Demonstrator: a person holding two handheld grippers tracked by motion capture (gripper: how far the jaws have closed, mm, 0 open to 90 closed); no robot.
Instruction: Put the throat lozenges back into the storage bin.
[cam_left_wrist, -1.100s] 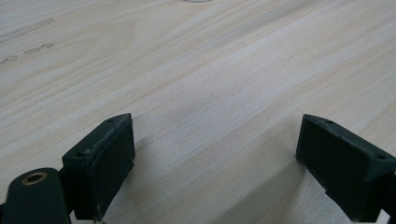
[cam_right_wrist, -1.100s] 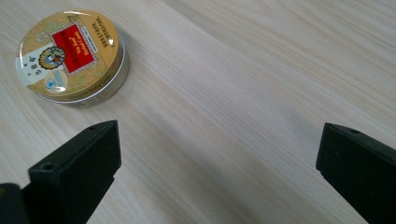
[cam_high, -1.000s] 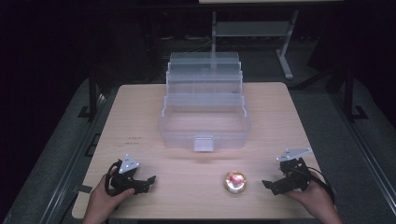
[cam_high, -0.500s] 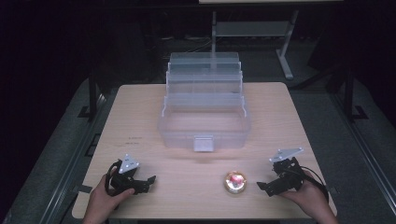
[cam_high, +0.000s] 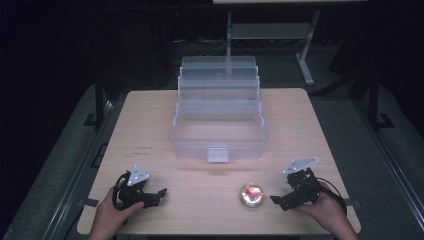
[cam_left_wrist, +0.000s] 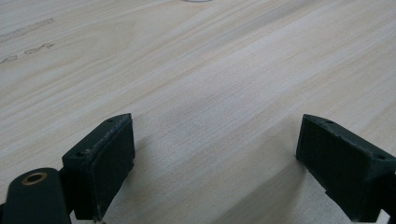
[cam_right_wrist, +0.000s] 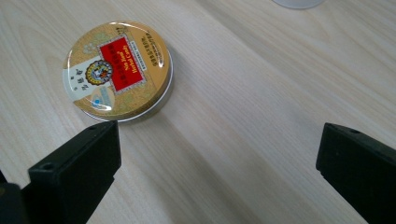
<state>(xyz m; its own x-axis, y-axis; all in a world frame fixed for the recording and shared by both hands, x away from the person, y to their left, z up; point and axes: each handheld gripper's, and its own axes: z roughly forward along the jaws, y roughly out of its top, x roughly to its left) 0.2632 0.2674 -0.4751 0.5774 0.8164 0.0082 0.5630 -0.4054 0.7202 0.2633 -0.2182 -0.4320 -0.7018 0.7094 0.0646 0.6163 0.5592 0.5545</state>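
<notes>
Now your right gripper (cam_high: 281, 200) gapes wide and empty beside the tin (cam_high: 251, 194) near the table's (cam_high: 200, 210) front edge; your left gripper (cam_high: 159, 195) too.

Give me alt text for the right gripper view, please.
A round gold tin with a red label lies flat on the wooden table, just beyond the right gripper's left jaw. The black jaws stand wide open with bare tabletop between them.

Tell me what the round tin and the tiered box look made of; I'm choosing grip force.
The round tin looks like thin metal: a glossy printed gold lid with glare spots and a silvery rim. The tiered box looks like clear, slightly frosted hard plastic: the wooden table shows through its walls.
</notes>
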